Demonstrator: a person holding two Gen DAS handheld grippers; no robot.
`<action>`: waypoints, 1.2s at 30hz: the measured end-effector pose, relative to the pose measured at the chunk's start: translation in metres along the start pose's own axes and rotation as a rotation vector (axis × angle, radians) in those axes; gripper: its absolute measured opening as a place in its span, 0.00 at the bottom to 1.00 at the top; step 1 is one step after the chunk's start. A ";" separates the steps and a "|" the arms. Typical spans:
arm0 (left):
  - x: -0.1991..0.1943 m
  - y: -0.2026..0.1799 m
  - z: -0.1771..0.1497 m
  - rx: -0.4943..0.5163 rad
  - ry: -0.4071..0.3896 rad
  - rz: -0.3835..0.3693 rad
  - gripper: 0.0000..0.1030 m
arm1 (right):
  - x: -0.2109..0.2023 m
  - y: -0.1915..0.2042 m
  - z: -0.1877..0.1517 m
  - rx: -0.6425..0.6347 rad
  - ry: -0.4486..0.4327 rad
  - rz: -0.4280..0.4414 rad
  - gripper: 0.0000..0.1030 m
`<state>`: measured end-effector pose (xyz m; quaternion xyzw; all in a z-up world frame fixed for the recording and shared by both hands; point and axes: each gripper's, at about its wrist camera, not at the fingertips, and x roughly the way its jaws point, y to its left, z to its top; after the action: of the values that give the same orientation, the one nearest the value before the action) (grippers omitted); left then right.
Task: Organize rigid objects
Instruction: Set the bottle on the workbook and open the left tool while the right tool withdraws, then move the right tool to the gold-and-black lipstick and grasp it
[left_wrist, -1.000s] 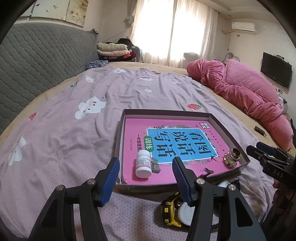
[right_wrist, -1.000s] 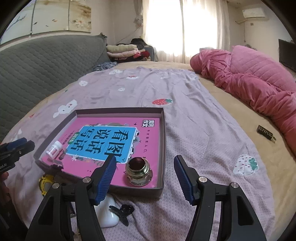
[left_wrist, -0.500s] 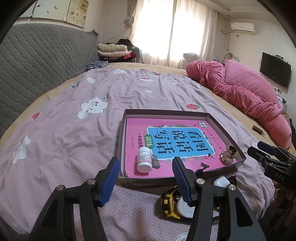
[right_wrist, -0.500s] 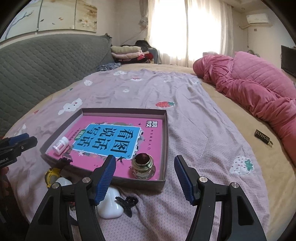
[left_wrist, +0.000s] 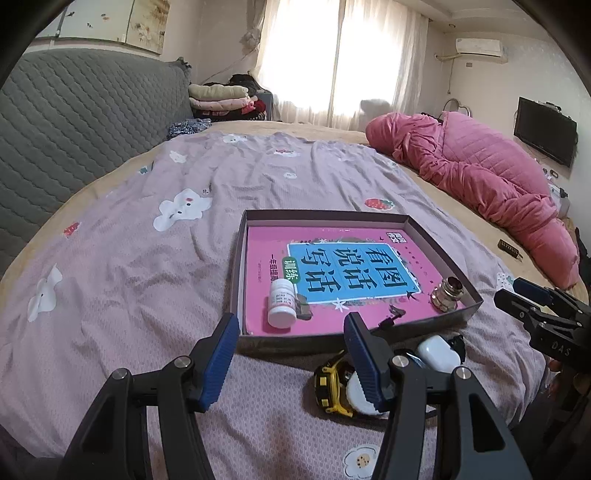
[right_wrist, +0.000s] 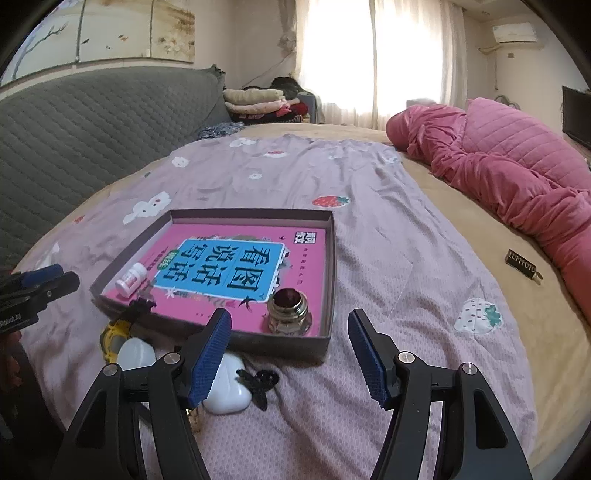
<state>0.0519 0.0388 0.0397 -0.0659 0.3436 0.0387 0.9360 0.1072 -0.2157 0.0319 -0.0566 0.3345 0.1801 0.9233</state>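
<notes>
A shallow dark box (left_wrist: 242, 251) (right_wrist: 330, 258) lies on the bed with a pink book inside it. On the book lie a white pill bottle (left_wrist: 282, 302) (right_wrist: 130, 279), a brass fitting (left_wrist: 447, 295) (right_wrist: 289, 310) and a small black clip (left_wrist: 394, 313) (right_wrist: 142, 304). In front of the box sit a yellow tape measure (left_wrist: 327, 384) (right_wrist: 110, 338), a white earbud case (left_wrist: 437, 352) (right_wrist: 229, 387) and a black clip (right_wrist: 260, 382). My left gripper (left_wrist: 291, 360) is open and empty, short of the box's near wall. My right gripper (right_wrist: 290, 356) is open and empty, near the box's right corner.
A mauve patterned sheet (left_wrist: 147, 258) covers the bed. A pink quilt (left_wrist: 472, 177) (right_wrist: 517, 166) is bunched at the right. A small dark bar (right_wrist: 522, 264) lies on the tan mattress. A grey quilted headboard (left_wrist: 74, 110) runs along the left.
Both views have drawn back slightly from the box, so the tape measure, earbud case and clip in front of it show more fully. Jaws stayed open.
</notes>
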 end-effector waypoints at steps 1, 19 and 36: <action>0.000 -0.001 0.000 0.002 0.000 0.002 0.57 | -0.001 0.001 -0.001 -0.003 0.004 0.001 0.65; -0.008 -0.009 -0.015 0.025 0.054 -0.008 0.57 | -0.007 0.013 -0.026 0.031 0.109 0.074 0.65; 0.001 -0.016 -0.028 0.050 0.126 -0.016 0.57 | 0.008 0.039 -0.037 0.033 0.211 0.220 0.65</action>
<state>0.0370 0.0186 0.0198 -0.0476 0.4021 0.0182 0.9142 0.0766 -0.1849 -0.0013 -0.0232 0.4365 0.2676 0.8587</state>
